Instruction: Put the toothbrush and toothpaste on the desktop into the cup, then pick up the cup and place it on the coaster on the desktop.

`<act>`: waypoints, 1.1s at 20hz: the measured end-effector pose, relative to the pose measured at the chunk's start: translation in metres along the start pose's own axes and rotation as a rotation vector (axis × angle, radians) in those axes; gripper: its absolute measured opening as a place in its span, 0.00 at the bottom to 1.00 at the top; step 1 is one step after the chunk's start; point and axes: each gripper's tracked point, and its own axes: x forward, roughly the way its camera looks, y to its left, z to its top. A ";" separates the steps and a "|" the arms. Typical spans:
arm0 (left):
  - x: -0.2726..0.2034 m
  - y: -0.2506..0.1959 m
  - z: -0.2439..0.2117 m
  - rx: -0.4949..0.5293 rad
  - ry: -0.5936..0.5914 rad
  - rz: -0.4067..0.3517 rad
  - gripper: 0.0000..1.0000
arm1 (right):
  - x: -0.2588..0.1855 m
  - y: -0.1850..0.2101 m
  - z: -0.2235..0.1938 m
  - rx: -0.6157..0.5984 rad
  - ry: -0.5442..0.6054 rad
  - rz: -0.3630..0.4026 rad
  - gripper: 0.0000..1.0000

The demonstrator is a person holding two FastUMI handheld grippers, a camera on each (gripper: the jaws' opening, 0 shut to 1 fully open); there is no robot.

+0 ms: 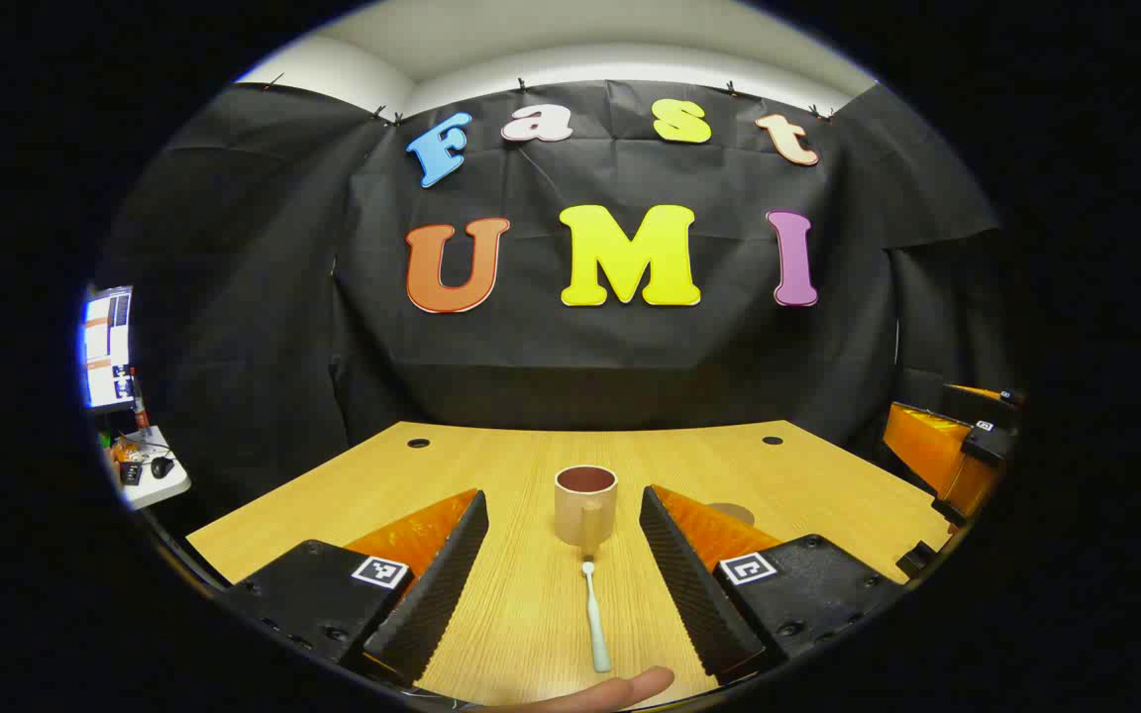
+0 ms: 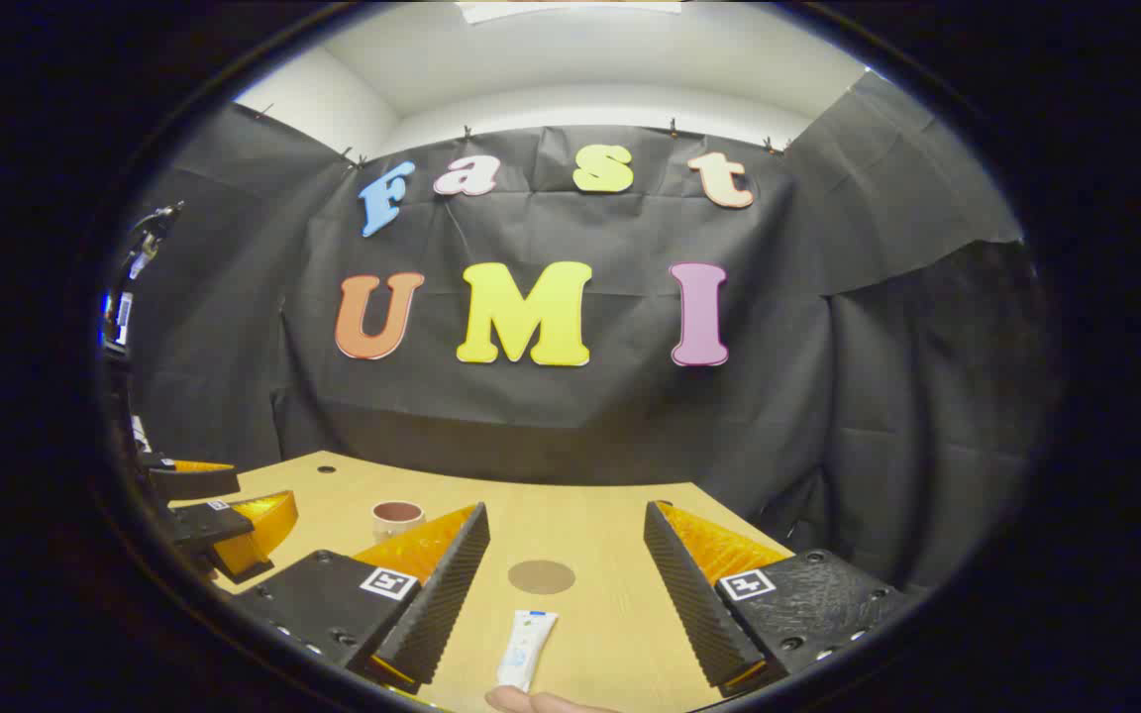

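Observation:
In the left gripper view a pale toothbrush (image 1: 595, 616) lies flat on the wooden desk (image 1: 491, 465), pointing toward a beige cup (image 1: 585, 505) that stands upright just beyond it. My left gripper (image 1: 565, 574) is open, its fingers on either side of the toothbrush without touching it. In the right gripper view a white toothpaste tube (image 2: 526, 648) lies between the fingers of my open right gripper (image 2: 570, 594). A round brown coaster (image 2: 541, 576) sits just past the tube. The cup (image 2: 397, 517) stands farther left, with the left gripper (image 2: 224, 525) beside it.
The right gripper (image 1: 957, 456) shows at the right edge of the left gripper view, and part of the coaster (image 1: 734, 512) peeks out behind a finger. A fingertip (image 1: 620, 688) shows at the bottom. A side table with clutter (image 1: 145, 465) stands far left.

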 end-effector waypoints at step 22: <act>0.005 -0.005 -0.016 -0.027 0.053 -0.018 0.98 | 0.003 -0.004 -0.015 -0.014 0.026 -0.001 0.95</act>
